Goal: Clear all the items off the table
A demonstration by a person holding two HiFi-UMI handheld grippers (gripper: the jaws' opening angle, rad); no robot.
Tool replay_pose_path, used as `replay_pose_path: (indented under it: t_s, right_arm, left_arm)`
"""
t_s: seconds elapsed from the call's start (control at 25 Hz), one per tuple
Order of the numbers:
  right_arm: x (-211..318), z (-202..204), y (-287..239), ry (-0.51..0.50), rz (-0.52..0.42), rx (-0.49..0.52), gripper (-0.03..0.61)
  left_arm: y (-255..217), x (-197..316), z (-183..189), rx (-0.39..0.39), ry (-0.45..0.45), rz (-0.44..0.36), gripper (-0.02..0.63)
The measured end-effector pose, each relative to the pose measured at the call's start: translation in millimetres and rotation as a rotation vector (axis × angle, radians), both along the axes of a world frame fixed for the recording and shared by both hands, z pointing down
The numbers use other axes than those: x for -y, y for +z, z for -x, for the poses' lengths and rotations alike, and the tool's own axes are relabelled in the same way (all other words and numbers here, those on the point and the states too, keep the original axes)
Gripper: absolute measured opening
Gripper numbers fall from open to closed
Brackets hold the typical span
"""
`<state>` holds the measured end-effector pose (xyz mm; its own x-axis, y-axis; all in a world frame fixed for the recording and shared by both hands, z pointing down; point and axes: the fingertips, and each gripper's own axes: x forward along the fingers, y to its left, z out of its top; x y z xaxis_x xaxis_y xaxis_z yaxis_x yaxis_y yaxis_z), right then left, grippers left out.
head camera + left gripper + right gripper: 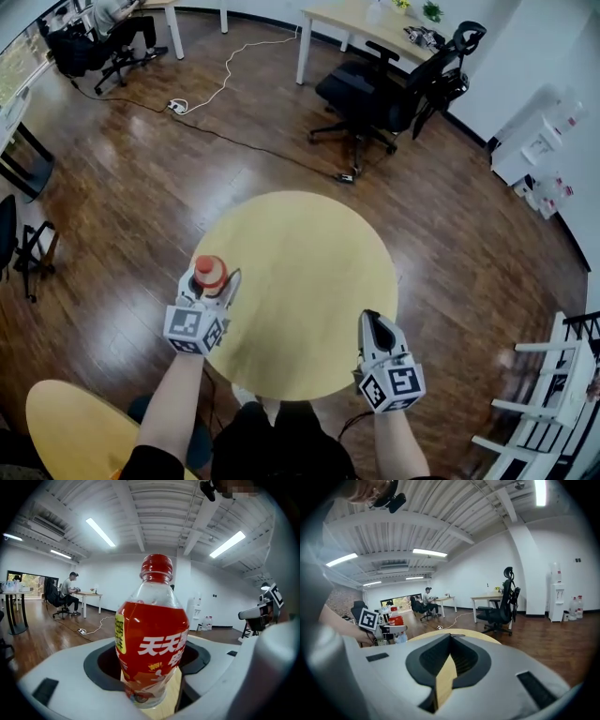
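Left claw: the left gripper (pixel 214 284) is at the left centre of the head view, over the left rim of the round table (pixel 309 244). Its jaws pinch the bottle (pixel 152 634), with a dark pad cupping it on each side.
Bottle: clear plastic with a red cap and a red label that carries white characters and a yellow strip. It stands upright between the left jaws at the table's left edge. Its base is over the wood top, but whether it rests there I cannot tell.
Right claw: the right gripper (pixel 374 323) is lower right of centre in the head view, over the table's lower right rim. Its jaws are pressed together at the tips with nothing between them. In the right gripper view only a thin wedge of yellow tabletop shows below the pads.
Table: round, pale yellow wood, in the middle of the head view.
Arms: a bare forearm rises from the bottom edge to each gripper.
Floor: dark wood floor (pixel 141 187) lies all round the table.
Upper frame: a black office chair (pixel 375 94) stands beside a light desk (pixel 361 21). A white cable (pixel 230 70) trails over the boards at upper left, and a seated person (pixel 117 19) is in the top left corner.
Lower corners: a white chair (pixel 548 394) is at the right and a second yellow top (pixel 66 422) at the left.
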<state>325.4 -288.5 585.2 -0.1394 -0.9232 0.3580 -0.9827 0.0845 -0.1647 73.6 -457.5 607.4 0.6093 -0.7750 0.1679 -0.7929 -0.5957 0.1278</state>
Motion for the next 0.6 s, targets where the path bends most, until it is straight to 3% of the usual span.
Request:
replay_pose_path:
  t_s: [0.2, 0.44, 0.6]
  right_arm:
    - [-16.1, -5.0, 19.9, 0.007, 0.054, 0.004, 0.004]
    - [-17.1, -5.1, 29.4, 0.008, 0.071, 0.007, 0.003]
    - [-17.1, -5.2, 32.0, -0.006, 0.078, 0.010, 0.004]
  left_arm:
    - [23.4, 5.7, -7.7, 0.010, -0.033, 0.005, 0.299]
    - [22.7, 8.6, -12.2, -0.011, -0.052, -0.050, 0.305]
    - [26.0, 1.2, -18.3, 0.003, -0.046, -0.036, 0.324]
